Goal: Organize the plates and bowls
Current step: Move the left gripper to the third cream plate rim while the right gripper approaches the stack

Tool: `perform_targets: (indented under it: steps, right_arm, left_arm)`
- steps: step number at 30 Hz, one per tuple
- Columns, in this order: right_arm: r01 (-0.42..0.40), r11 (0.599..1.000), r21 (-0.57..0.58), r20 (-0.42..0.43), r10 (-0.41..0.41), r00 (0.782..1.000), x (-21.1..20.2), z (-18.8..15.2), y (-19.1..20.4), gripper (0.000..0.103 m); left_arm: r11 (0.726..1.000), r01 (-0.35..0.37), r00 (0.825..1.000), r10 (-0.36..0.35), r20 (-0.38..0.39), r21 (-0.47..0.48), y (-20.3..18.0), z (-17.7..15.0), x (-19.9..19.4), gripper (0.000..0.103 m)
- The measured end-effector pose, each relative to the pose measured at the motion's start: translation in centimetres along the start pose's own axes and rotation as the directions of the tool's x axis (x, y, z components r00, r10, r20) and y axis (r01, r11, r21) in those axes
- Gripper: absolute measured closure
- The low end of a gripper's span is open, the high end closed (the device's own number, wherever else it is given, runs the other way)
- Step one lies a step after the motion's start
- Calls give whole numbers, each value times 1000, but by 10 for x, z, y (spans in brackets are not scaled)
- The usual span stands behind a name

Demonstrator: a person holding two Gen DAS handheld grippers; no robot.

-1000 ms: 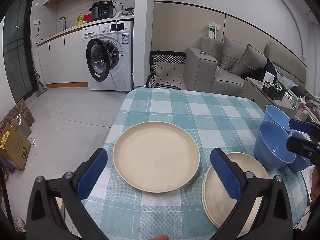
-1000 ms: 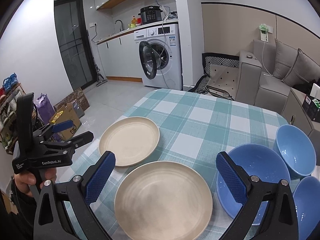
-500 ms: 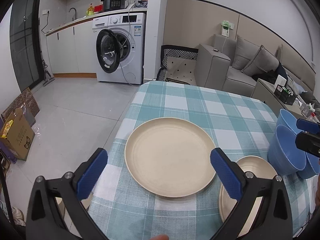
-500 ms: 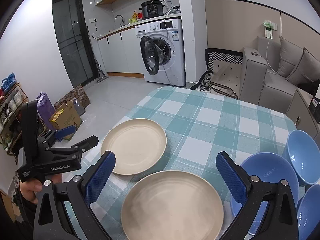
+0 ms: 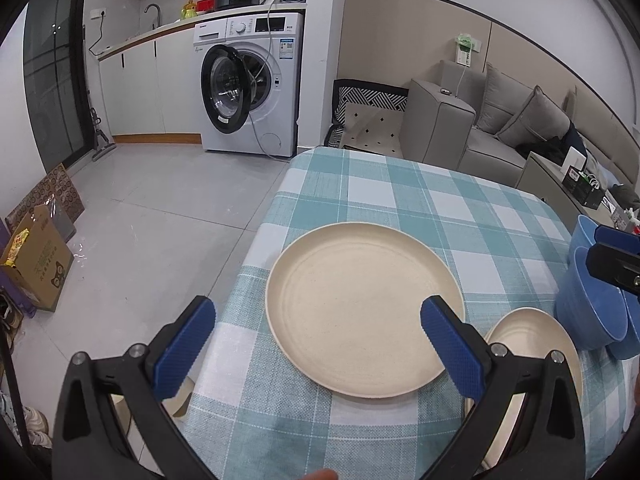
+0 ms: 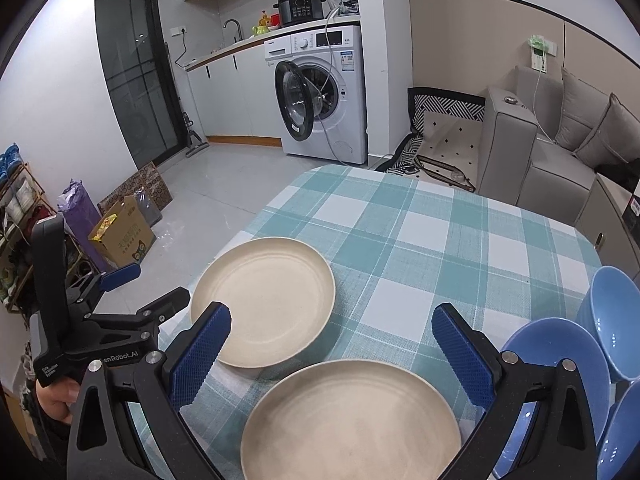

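With both my left tool (image 5: pixel 318 334) and right tool (image 6: pixel 332 346) spread wide and empty, I judge the far beige plate (image 5: pixel 364 308) near the worktop's (image 5: pixel 440 204) left edge light, stiff, slick, best pinched at its raised rim.

Both wrist cams near, angled down over tabletop; shared: near plate (image 5: pixel 364 308).

On the checked cloth-covered table (image 6: pixel 400 240), one round shallow plate (image 6: pixel 262 300) lies near the left edge. A second round plate (image 6: pixel 352 420) sits just beside it, nearer and to the right. Three deep rounded bowls (image 6: pixel 556 356) cluster at the right edge.
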State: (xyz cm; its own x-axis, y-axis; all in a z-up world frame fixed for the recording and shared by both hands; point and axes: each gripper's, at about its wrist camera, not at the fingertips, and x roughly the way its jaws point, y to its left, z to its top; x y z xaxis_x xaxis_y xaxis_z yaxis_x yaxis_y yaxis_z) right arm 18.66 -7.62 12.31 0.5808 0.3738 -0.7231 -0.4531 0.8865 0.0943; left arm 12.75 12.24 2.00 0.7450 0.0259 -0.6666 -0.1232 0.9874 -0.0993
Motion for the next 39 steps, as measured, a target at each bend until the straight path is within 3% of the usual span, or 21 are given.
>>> perform_targets:
  steps: [23, 39]
  right_arm:
    - [19, 1000, 9, -115, -18, 993, 80, -2, 5, 1]
    - [37, 999, 13, -211, -34, 977, 131, -15, -1, 1]
  left_arm:
    - [997, -31, 996, 25, -81, -77, 24, -11, 38, 0]
    - [994, -41, 990, 27, -139, -101, 31, -20, 60, 0]
